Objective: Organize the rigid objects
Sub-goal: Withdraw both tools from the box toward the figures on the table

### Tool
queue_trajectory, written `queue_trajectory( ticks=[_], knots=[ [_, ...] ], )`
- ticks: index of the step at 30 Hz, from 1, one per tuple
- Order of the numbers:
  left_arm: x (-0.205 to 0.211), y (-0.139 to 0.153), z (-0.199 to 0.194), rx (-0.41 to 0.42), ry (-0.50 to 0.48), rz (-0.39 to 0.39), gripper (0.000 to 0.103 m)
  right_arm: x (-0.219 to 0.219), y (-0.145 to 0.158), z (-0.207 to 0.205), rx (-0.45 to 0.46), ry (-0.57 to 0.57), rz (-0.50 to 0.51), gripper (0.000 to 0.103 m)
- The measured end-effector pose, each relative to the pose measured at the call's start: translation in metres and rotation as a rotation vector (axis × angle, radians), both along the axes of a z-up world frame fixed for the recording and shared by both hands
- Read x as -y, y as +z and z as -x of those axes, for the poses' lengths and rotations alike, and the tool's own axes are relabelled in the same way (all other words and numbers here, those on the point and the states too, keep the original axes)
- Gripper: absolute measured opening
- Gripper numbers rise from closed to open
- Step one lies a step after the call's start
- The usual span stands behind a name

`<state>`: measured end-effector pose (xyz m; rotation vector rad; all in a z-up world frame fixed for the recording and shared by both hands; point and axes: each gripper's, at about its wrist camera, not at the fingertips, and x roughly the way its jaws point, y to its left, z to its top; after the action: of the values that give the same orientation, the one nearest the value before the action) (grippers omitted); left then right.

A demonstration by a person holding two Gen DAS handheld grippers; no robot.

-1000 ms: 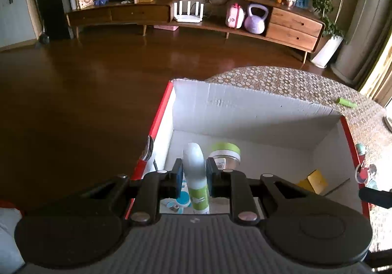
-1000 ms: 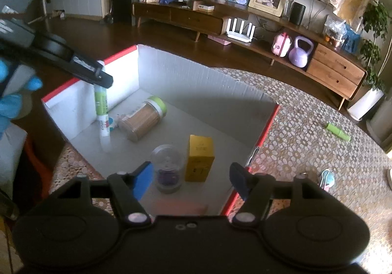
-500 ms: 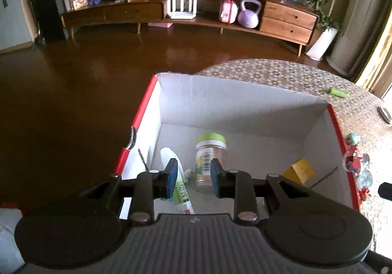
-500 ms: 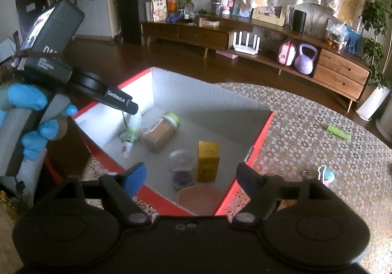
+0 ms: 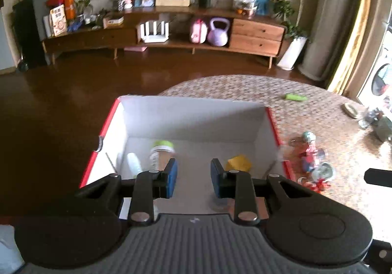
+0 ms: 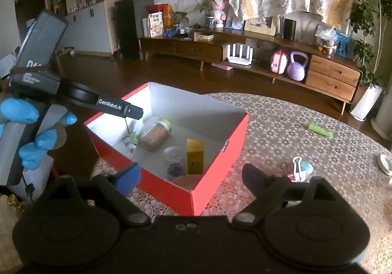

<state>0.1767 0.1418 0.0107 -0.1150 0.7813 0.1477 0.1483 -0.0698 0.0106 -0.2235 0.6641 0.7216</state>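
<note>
Red box (image 6: pixel 215 176) sits on the worktop (image 6: pixel 294 141) and collects the items: tube (image 6: pixel 134 138), jar (image 6: pixel 155 134) and carton (image 6: pixel 194 156) lie inside. Left claw (image 5: pixel 193 178) hangs parted and empty above it. Right claw (image 6: pixel 191 176), empty, is opening, likely for the clip (image 6: pixel 297 166).

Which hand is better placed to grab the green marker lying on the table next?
Probably right: the right gripper is empty, its fingers opening, nearer the green marker. The left gripper is over the box.
</note>
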Motion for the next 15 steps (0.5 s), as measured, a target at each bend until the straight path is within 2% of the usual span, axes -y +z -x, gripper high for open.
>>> queue_trajectory(
  ticks=[6, 7, 8, 10, 15],
  knots=[
    [0.029, 0.007, 0.01, 0.029, -0.048, 0.005, 0.032, 0.022, 0.007, 0.007, 0.008, -0.034, -0.028, 0.099],
    [0.034, 0.008, 0.012, 0.035, -0.055, 0.008, 0.041, 0.026, 0.007, 0.008, 0.008, -0.041, -0.03, 0.1],
    [0.038, 0.009, 0.015, 0.047, -0.061, 0.008, 0.057, 0.029, 0.007, 0.009, 0.006, -0.045, -0.036, 0.1],
    [0.047, 0.012, 0.021, 0.083, -0.072, 0.0, 0.066, 0.036, 0.008, 0.01, 0.008, -0.054, -0.04, 0.1],
    [0.07, 0.015, 0.027, 0.102, -0.115, -0.003, 0.066, 0.056, 0.01, 0.013, 0.014, -0.08, -0.057, 0.102]
  ],
)
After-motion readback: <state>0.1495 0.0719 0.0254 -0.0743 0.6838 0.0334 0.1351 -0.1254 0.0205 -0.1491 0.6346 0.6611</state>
